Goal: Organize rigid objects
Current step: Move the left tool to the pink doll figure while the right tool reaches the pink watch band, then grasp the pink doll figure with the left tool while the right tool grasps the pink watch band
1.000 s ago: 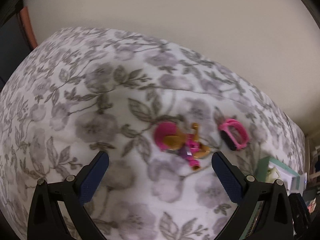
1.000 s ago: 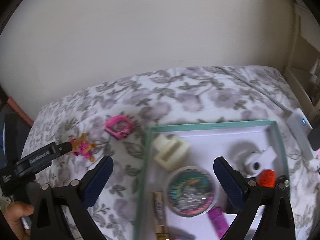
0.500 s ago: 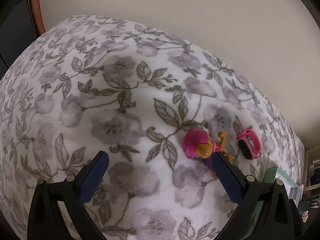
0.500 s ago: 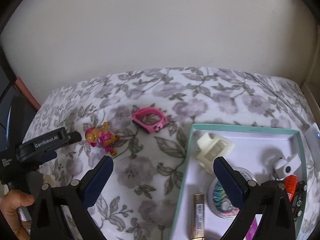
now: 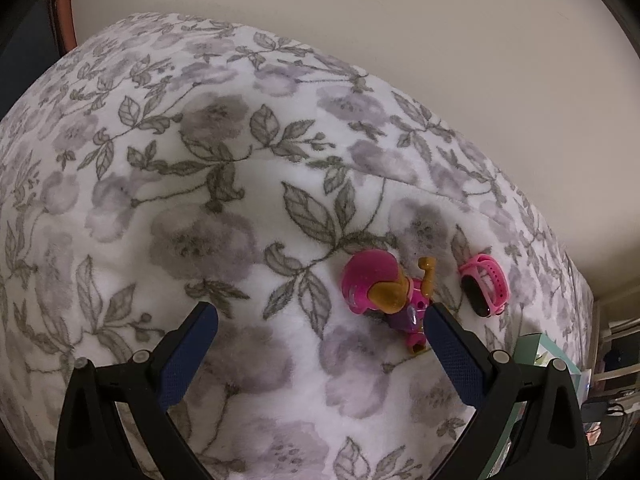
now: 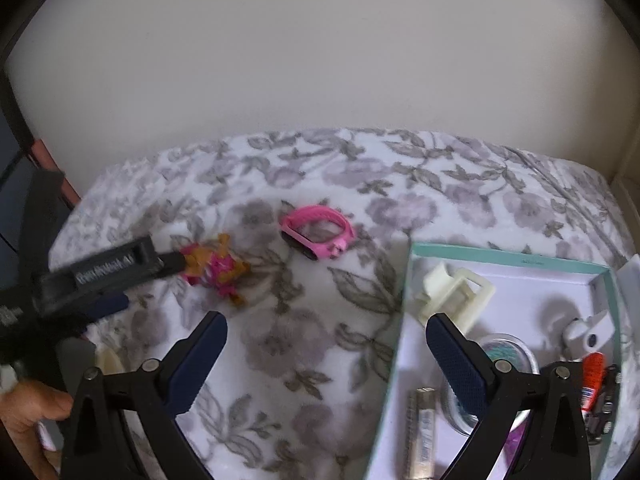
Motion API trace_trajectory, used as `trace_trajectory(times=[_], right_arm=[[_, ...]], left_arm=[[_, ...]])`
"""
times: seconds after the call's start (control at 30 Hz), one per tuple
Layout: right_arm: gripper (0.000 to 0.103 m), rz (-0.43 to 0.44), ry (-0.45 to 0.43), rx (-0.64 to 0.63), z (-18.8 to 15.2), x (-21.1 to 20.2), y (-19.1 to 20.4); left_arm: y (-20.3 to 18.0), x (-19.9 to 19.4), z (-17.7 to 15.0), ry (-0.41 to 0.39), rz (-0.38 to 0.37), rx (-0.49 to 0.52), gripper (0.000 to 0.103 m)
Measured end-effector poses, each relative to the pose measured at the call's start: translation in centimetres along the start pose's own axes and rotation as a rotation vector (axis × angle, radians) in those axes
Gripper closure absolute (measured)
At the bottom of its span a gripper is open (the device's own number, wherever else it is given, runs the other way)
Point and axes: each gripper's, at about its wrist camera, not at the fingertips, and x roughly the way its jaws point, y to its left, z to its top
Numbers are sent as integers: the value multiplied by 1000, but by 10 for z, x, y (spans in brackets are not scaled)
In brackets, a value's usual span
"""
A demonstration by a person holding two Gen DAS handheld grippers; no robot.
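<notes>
A pink and gold toy dog figure [image 5: 384, 292] lies on the floral blanket, just ahead of my left gripper [image 5: 320, 316], close to its right finger; the gripper is open and empty. The figure also shows in the right wrist view [image 6: 214, 270], with the left gripper [image 6: 132, 280] reaching at it from the left. A pink wristband [image 5: 484, 290] lies right of the figure and shows in the right wrist view [image 6: 318, 236]. My right gripper [image 6: 326, 324] is open and empty, above the blanket beside a teal-rimmed box [image 6: 516, 259].
The box holds a cream plastic clip [image 6: 454, 294], a round glitter tin [image 6: 502, 354], a white gadget [image 6: 588, 330], a red tube [image 6: 592, 376] and a metallic bar [image 6: 422, 432]. A beige wall backs the bed. The box corner [image 5: 536, 350] shows at the left view's right edge.
My left gripper has shifted left, so the toy dog now sits by its right finger. My right gripper has swung left from over the box toward the blanket.
</notes>
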Motion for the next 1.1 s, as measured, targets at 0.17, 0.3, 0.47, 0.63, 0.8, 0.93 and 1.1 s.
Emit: trace_trajectory(times=[0.17,0.3,0.47,0.63,0.8,0.93,1.1], right_arm=[[8,28,11,14,7,11,7],[13,59,40,54,20,22,4],[18,20,55,65,39,30,-3],[19,-8,80,65,54,40,-7],[19,46,104,145,66,52,-17],[20,55,116,160,72,58,-15],[19,43,144,145,74,68,-6]], left_arm=[[2,-1,3,-12,-43,-19,1],[2,0,4,-24,-72,-38,1],[0,8,3,-11,-93,-35,1],[-9,15,1,-17,-108,-8,1],[-15,23,-2,2,-121,-5,1],[-23,24,-5,-11,-114,29,1],[-31,25,-7,-18,-130,50,1]])
